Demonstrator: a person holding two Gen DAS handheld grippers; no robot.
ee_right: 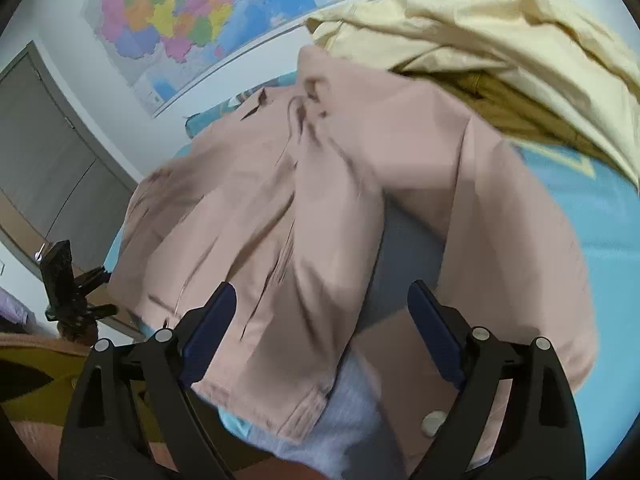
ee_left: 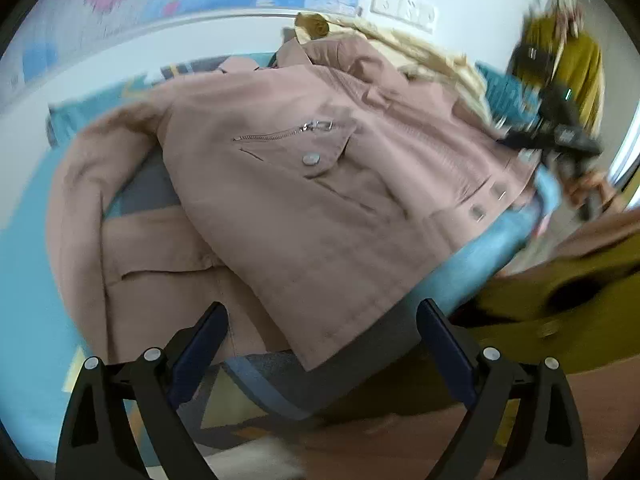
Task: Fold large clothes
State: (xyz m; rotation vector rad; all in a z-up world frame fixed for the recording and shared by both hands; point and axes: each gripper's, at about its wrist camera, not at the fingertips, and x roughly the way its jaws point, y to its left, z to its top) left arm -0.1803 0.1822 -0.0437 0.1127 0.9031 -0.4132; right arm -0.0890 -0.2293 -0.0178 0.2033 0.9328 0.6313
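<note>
Both jaws stand apart: your left gripper [ee_left: 322, 322] hangs spread above the near hem of the pink jacket [ee_left: 304, 184], and your right gripper [ee_right: 322, 304] is spread over the same jacket [ee_right: 280, 220], nothing pinched in either. Jacket lies partly folded on the blue bed cover [ee_left: 24, 320], one front panel laid across the body, chest zipper [ee_left: 284, 132] and a metal snap [ee_left: 311, 159] facing up. One sleeve [ee_left: 76, 200] curves along the cover toward its left side in your left wrist view. Row of snaps [ee_left: 478, 212] sits near the cover's right edge, where blue fabric drops off. Cream garment [ee_right: 480, 28] is heaped at the far edge of the bed, touching the jacket's collar end. Right wrist view is motion-blurred; fold lines unclear there. Coloured wall map [ee_right: 192, 12] behind the bed. Your own mustard-yellow clothing [ee_left: 560, 308] shows at the near edge.
</note>
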